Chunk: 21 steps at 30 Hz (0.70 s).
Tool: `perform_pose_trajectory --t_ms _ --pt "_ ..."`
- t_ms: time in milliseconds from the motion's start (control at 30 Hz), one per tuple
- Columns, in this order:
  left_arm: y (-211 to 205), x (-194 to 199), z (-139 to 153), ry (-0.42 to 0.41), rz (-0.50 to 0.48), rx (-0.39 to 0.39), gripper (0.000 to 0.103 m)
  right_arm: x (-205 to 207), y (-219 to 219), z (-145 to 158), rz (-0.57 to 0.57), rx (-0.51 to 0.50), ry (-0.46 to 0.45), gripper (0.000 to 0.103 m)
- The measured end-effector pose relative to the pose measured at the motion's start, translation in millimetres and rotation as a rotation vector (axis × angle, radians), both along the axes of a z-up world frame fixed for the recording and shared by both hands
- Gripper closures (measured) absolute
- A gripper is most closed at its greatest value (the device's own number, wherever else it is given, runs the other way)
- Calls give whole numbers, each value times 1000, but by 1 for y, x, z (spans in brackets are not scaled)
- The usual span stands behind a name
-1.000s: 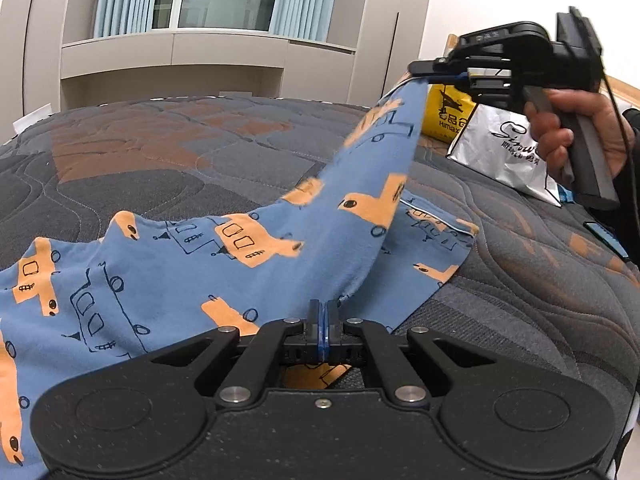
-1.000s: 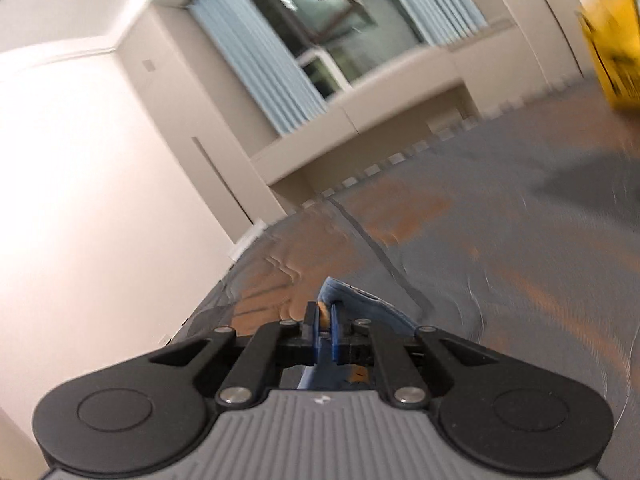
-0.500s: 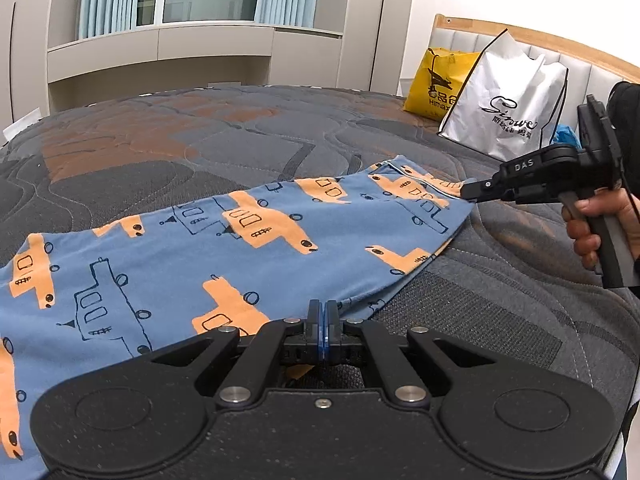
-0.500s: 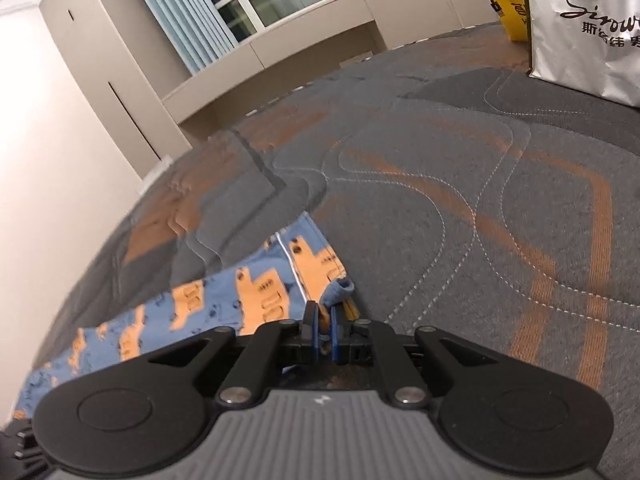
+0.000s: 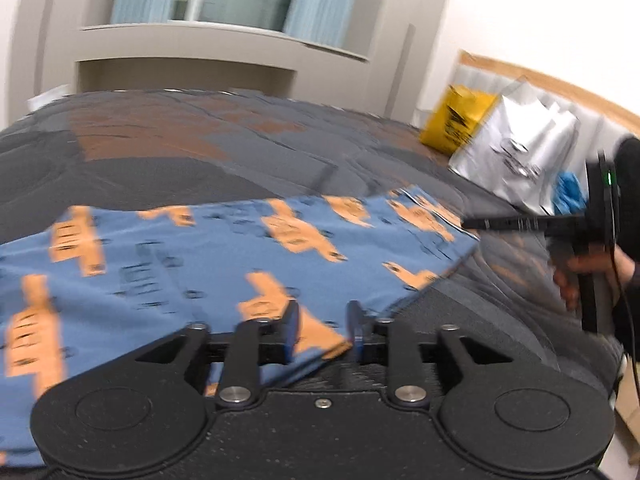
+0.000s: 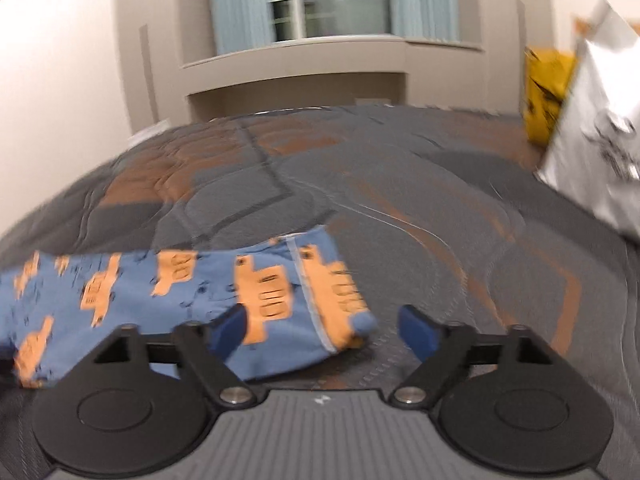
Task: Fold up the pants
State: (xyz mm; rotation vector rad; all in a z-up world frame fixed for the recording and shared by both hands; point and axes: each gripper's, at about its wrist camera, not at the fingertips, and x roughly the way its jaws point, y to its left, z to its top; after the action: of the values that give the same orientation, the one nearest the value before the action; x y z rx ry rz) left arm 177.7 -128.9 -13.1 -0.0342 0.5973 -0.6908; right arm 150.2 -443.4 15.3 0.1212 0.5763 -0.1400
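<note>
The blue pants (image 5: 224,264) with orange vehicle prints lie flat on the grey and orange quilt (image 5: 192,152), folded over on themselves. My left gripper (image 5: 322,330) is low at their near edge, its jaws opening. A corner of the cloth lies loose between the parted blue pads (image 5: 290,332). In the right wrist view the pants (image 6: 192,288) spread to the left, and my right gripper (image 6: 324,330) is opening wide around their end, with the pads (image 6: 420,332) clear of the cloth. The left wrist view also shows the right gripper (image 5: 470,224) at the pants' far right corner, held by a hand (image 5: 576,276).
A yellow bag (image 5: 456,120) and a white shopping bag (image 5: 516,148) lean against the wooden headboard at the right, with something blue (image 5: 568,192) beside them. A cabinet and a curtained window stand beyond the bed's far edge.
The right gripper came down from its raised position, laying the lifted end of the pants flat on the bed. Both grippers, shut on the cloth before, have opened and let go.
</note>
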Motion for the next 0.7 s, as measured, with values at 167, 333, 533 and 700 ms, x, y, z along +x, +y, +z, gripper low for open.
perform_pose_trajectory --t_ms 167,333,533,700 --pt "64 -4 7 -15 207 12 32 18 32 -26 74 -139 128 5" --pt "145 -18 13 -50 469 73 14 15 51 -5 60 -199 86 3" --pt "234 -41 15 -66 741 23 4 54 122 18 276 -167 11 0" --pt "272 -29 11 -6 812 -97 12 108 204 23 476 -128 -16 0"
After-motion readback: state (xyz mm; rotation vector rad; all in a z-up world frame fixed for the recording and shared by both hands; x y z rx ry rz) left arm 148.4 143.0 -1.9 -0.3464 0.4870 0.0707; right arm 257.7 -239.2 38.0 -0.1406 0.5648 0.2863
